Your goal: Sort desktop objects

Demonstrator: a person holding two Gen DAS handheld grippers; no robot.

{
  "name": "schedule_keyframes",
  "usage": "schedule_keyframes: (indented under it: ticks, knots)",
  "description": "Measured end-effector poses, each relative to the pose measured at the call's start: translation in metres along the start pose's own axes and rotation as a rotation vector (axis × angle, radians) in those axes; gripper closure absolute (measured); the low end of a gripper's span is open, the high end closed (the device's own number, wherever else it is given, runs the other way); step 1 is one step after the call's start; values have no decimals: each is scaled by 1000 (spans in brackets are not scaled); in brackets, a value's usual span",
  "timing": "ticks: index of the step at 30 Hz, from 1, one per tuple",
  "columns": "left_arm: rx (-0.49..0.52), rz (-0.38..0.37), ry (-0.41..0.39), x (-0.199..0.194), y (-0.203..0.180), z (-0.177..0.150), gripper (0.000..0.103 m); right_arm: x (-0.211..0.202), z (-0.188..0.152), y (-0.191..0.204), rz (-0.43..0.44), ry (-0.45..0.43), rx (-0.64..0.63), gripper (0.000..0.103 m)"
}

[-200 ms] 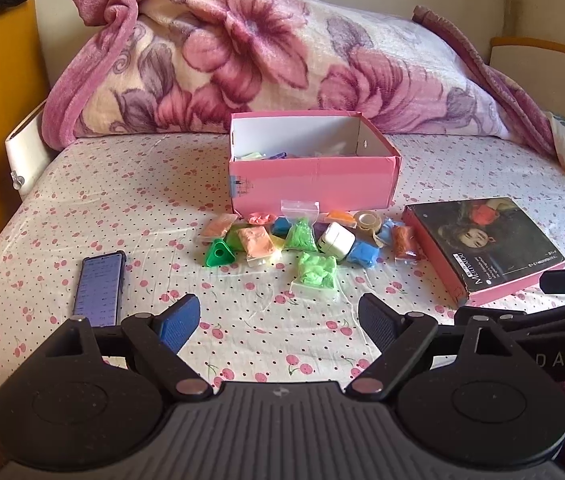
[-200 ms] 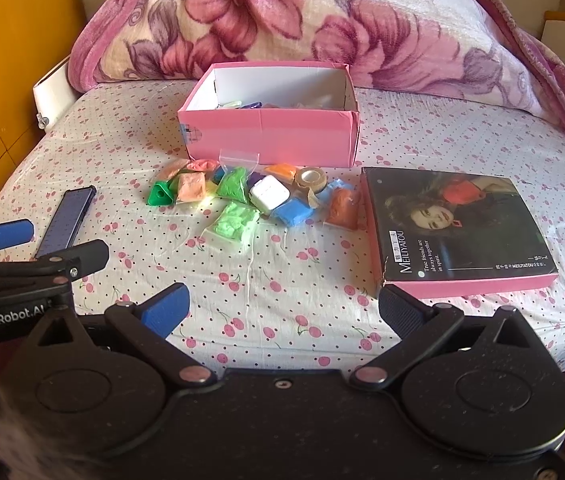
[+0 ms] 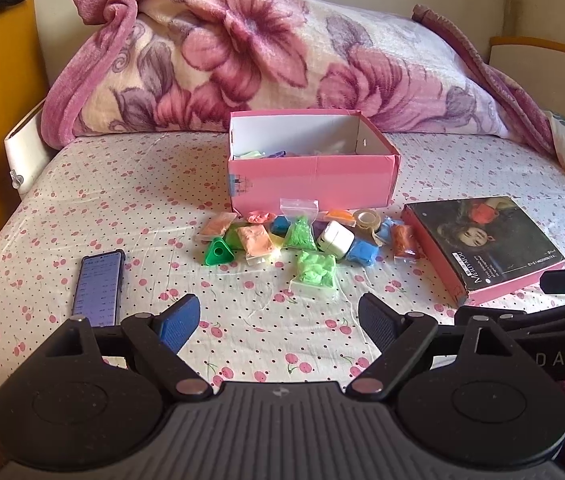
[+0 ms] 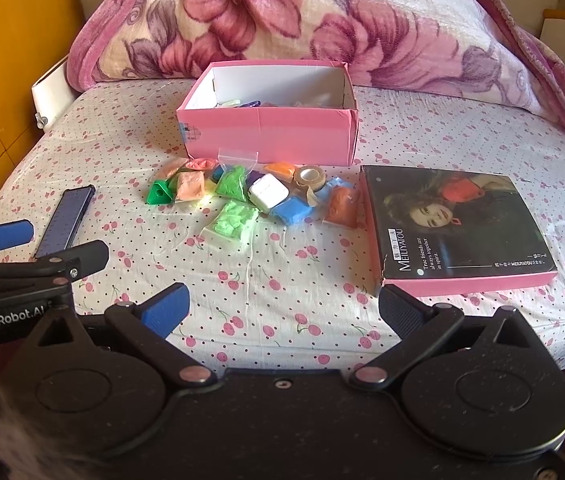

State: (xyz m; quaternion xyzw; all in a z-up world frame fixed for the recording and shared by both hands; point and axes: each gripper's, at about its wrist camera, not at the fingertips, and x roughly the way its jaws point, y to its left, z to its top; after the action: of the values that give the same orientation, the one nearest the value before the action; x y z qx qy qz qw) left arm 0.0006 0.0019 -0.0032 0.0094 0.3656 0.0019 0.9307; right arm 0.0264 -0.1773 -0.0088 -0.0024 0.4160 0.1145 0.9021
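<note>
Item count, bed surface
One open pink cardboard box, one dark-covered book, one black phone, two green clay bags.

Mid-frame before me, the open pink box sits upright on the bedsheet, a few items inside. Just below it lies a cluster of colored clay bags, a white charger, tape roll and green triangle.
</note>
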Motion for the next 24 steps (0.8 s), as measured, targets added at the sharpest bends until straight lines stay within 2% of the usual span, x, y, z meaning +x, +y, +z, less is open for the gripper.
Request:
schedule_keyframes:
  ticks: [3, 5, 16, 24]
  knots:
    - [-1, -2, 3, 1, 1, 0, 17, -1, -1, 0, -1, -2, 0, 1]
    - [-5, -6, -3, 1, 1, 1, 17, 4, 4, -2, 2, 28, 6, 1]
    - [0, -9, -5, -14, 3, 0, 17, 3, -5, -4, 5, 12, 8, 1]
    - [7, -2, 10, -4, -3, 3, 17, -1, -1, 2, -4, 16, 9, 1]
